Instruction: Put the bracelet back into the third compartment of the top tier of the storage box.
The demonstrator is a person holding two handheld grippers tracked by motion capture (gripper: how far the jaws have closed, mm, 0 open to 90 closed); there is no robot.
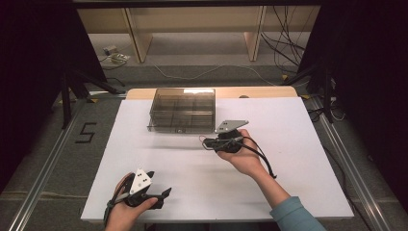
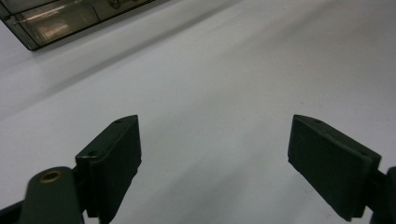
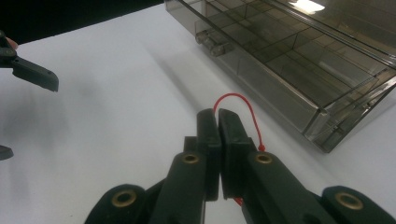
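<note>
R gripper (image 3: 218,114): jaws pressed together on a thin red loop (image 3: 243,105), prob. a small plastic tie; loop arcs out past the tips and down the R side of the jaws. In high view R gripper (image 1: 208,143) sits mid-table, held in the person's hand (image 1: 245,156), tips pointing left, just in front of the box. Red loop (image 1: 202,139) barely visible at tips there.

L gripper (image 2: 215,140): jaws wide apart, nothing between, over bare white tabletop (image 2: 233,70). High view: L gripper (image 1: 166,192) near front-left edge of table, well apart from R.

Box (image 1: 183,109): smoky clear plastic w/ compartments, lid closed, at far centre of table (image 1: 288,144). Latch on its front wall (image 3: 215,43).
</note>
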